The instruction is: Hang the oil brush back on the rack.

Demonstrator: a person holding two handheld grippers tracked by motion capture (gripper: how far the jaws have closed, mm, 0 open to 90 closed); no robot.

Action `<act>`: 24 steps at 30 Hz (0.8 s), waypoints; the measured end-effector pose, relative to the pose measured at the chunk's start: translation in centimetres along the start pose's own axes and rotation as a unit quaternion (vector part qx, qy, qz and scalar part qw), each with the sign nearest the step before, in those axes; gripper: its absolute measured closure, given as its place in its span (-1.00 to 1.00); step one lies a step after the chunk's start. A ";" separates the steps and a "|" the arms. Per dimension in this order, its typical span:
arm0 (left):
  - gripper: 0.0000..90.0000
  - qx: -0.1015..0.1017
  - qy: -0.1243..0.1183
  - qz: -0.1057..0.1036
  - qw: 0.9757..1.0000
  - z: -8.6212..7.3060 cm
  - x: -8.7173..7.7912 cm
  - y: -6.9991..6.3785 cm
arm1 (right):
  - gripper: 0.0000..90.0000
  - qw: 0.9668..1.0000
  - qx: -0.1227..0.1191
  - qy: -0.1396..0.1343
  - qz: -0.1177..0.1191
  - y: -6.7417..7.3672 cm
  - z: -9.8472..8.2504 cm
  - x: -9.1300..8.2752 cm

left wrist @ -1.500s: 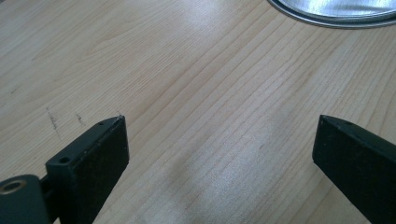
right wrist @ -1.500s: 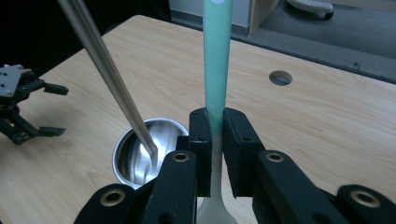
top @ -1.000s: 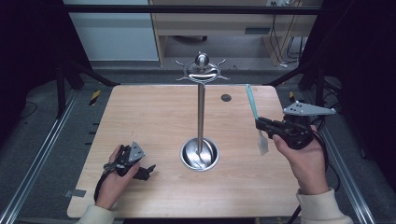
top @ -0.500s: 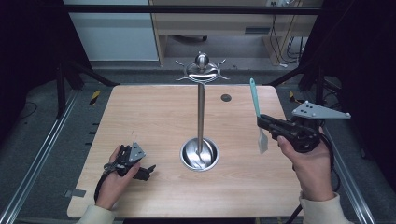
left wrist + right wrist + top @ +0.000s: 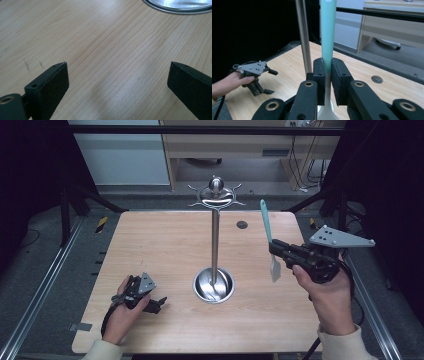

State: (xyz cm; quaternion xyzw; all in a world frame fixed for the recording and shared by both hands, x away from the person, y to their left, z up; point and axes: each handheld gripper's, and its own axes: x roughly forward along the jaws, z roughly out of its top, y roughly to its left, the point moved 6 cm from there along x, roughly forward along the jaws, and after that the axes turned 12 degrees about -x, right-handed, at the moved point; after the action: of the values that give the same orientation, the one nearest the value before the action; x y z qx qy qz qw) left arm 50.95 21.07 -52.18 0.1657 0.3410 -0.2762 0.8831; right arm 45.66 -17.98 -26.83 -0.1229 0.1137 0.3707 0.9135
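At the right side of the wooden bench (image 5: pixel 165 245), the person's right hand (image 5: pixel 330 292) is raised off the surface, its forearm coming in from the bottom edge, and it holds the right claw (image 5: pixel 274 251) pointing leftward toward the middle. That claw is pinching a spatula (image 5: pixel 268 232) with a teal handle and a pale blade; in the right gripper view the two black jaws press on either side of the handle (image 5: pixel 328 37), which rises upright between them, with the blade hanging below. From above, the spatula stands nearly upright, tilted slightly, handle end up and blade down, held clear of the bench and to the right of a metal stand (image 5: pixel 215 237). This stand has a tall thin pole rising from a round shiny base (image 5: pixel 214 285) at the bench's centre, with curled hooks around a knob at the top. Near the front left corner, the left hand (image 5: pixel 122 312) rests low on the bench, wrapped around the left claw (image 5: pixel 159 304), which points rightward toward the base. In the left gripper view its jaws are spread wide with bare wood between them, and the rim of the base (image 5: pixel 175 8) shows at the top edge.
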 end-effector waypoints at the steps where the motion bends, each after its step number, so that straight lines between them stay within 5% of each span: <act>1: -0.93 0.000 -0.001 0.001 1.000 0.0 0.0 0.0 | 0.83 1.000 0.000 0.000 0.000 0.0 0.0 0.0; 8: -0.93 0.000 0.000 0.000 1.000 0.0 0.0 0.0 | 0.83 1.000 -0.013 0.000 0.023 0.9 0.7 1.3; 24: -0.93 0.001 0.002 0.000 1.000 0.0 0.0 0.0 | 0.83 0.999 -0.005 0.001 0.035 0.7 0.7 2.2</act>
State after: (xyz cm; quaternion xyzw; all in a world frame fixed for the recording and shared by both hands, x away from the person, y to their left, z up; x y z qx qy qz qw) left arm 50.94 21.07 -52.19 0.1669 0.3422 -0.2767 0.8823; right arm 46.77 -15.90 -26.93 -0.1241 0.1170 0.4026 0.8993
